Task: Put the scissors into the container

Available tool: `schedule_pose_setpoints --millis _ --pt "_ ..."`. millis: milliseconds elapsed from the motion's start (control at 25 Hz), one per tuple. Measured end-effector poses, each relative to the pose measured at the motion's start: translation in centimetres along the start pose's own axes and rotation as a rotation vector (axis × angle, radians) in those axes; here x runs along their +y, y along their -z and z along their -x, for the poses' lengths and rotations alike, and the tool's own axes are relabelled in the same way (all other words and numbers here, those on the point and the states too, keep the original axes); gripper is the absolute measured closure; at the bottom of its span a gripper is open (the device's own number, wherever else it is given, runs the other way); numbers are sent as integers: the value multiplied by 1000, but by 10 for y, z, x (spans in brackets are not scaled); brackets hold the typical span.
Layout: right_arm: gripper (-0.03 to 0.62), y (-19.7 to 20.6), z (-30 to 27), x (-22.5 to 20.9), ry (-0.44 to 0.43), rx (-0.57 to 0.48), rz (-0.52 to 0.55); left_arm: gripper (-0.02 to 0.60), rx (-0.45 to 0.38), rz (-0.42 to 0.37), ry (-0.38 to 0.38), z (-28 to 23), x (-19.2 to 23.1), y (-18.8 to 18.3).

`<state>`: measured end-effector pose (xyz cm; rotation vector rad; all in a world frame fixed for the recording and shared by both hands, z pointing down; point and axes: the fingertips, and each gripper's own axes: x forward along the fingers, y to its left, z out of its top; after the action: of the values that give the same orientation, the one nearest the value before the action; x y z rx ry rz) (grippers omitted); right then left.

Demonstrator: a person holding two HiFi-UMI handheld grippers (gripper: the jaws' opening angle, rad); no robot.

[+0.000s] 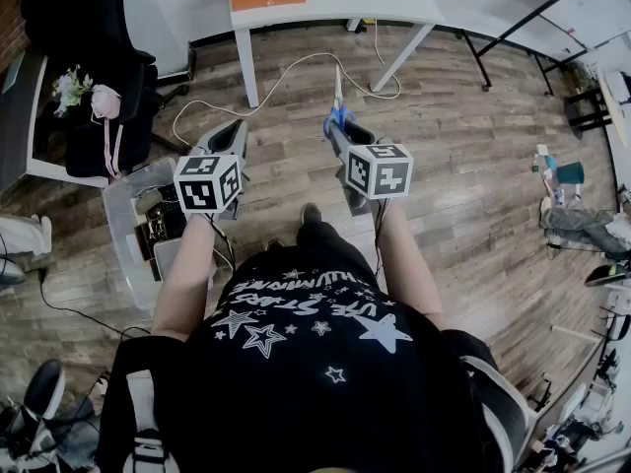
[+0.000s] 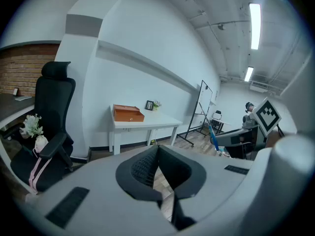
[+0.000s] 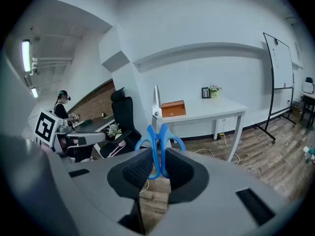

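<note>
1. black starred shirt [image 1: 315,363] closest under the head view, both forearms reaching out over the wooden floor [image 1: 473,166].
2. clear container [image 1: 118,236] on the floor at the person's left, low beside the left forearm, open top up, dark items inside.
3. left hand-held gripper [image 1: 235,128] the nearer of the two to the container, almost over its far corner; pads pressed together, nothing between them.
4. right hand-held gripper [image 3: 158,165] clamped on the blue handles of the scissors [image 3: 158,132], held up in the air, well apart from the container, to its right and higher.
5. scissors' long axis in line with the jaws, blades shut and pointing away from the person; likely calls for a carry leftward across the body and down to the container's open top.
</note>
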<state>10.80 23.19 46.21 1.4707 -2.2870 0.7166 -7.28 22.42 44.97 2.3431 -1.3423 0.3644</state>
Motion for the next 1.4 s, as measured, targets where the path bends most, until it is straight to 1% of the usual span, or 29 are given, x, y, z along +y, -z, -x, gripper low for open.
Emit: schedule_pose_setpoints --millis 240,480,680,800,1000,1240,1400 --pt "496 5 9 2 2 2 9 561 -6 -1 16 3 -11 1" --pt "496 19 11 12 5 20 17 561 8 2 31 9 -10 17" --pt "496 28 19 16 11 20 7 561 22 13 31 22 -12 29" --pt "496 28 20 19 11 2 -6 561 25 14 25 28 -6 33" --pt "496 35 14 14 10 15 -19 562 19 31 4 26 3 34" --pt "496 18 -17 -8 -6 20 -45 561 20 41 -19 -1 16 19" --pt "496 -10 -56 -29 -27 15 -48 561 17 34 -43 -34 34 -5"
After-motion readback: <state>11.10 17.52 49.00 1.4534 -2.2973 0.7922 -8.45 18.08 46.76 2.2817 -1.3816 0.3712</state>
